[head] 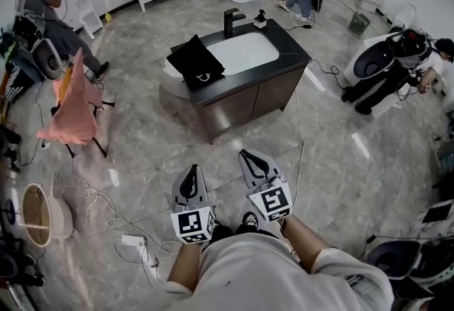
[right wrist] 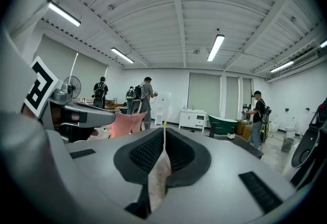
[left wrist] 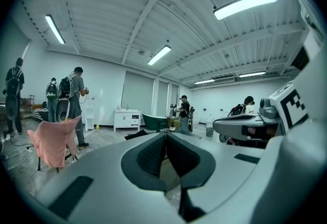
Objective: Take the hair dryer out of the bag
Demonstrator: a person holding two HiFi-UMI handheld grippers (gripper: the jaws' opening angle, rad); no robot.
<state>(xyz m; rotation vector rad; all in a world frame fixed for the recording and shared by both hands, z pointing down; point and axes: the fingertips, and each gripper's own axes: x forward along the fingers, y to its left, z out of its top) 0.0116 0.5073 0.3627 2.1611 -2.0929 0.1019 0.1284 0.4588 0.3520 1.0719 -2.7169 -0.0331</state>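
Room: grey marbled floor (head: 142, 139). Dark vanity (head: 241, 100) at frame centre, with a white basin (head: 245, 52) and black tap (head: 230, 20) in its top. Black bag (head: 194, 59) lies on that top, left of the basin; hair dryer not discernible. Pink cloth (head: 71, 107) over a stand, frame left. Left gripper (head: 190, 169) and right gripper (head: 246, 153), lower centre: jaws together, nothing between, well apart from the bag.

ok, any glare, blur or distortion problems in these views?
Head view: fisheye bends the edges, glare patches on the floor, black bag shows little detail. Left gripper view: ceiling lamp blown out, corners vignetted. Right gripper view: same dark corners, room evenly lit.
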